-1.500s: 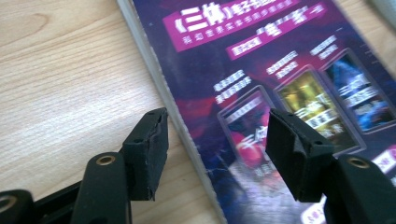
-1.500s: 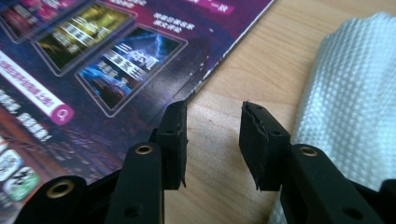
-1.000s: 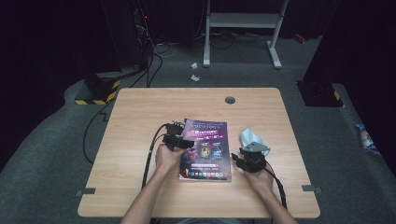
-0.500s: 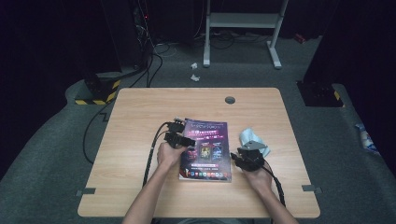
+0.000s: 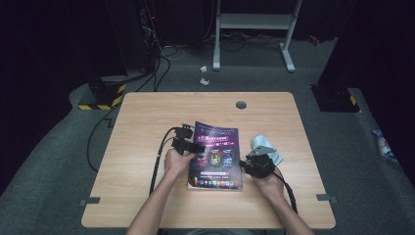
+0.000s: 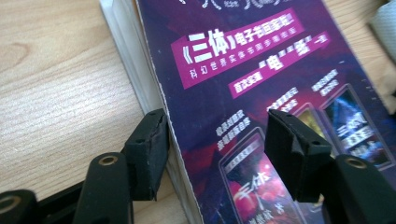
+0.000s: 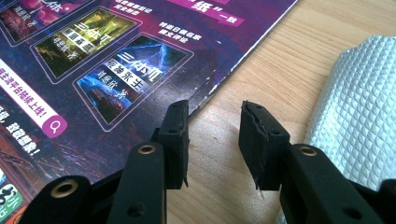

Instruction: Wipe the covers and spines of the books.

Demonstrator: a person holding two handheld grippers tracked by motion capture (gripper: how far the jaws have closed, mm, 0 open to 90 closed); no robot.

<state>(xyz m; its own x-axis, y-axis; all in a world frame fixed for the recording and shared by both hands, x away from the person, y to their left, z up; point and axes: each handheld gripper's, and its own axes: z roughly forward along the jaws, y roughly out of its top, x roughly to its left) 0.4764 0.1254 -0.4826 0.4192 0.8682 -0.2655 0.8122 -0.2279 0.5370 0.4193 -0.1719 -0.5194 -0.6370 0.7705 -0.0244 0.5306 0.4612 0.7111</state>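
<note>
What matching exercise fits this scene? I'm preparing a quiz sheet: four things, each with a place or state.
1 book
2 cloth
3 left gripper
4 right gripper

a pale, quilted, right of the book
b jaws astride the book's left edge
c purple cover, lying flat mid-table
d jaws over bare wood by the book's right edge

Pairs: 1-c, 2-a, 3-b, 4-d

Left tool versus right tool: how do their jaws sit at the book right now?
The left tool straddles the book's left edge, one jaw off it, one over the cover. The right tool has one jaw at the book's right edge, one over bare table. Both have just been closing, open.
</note>
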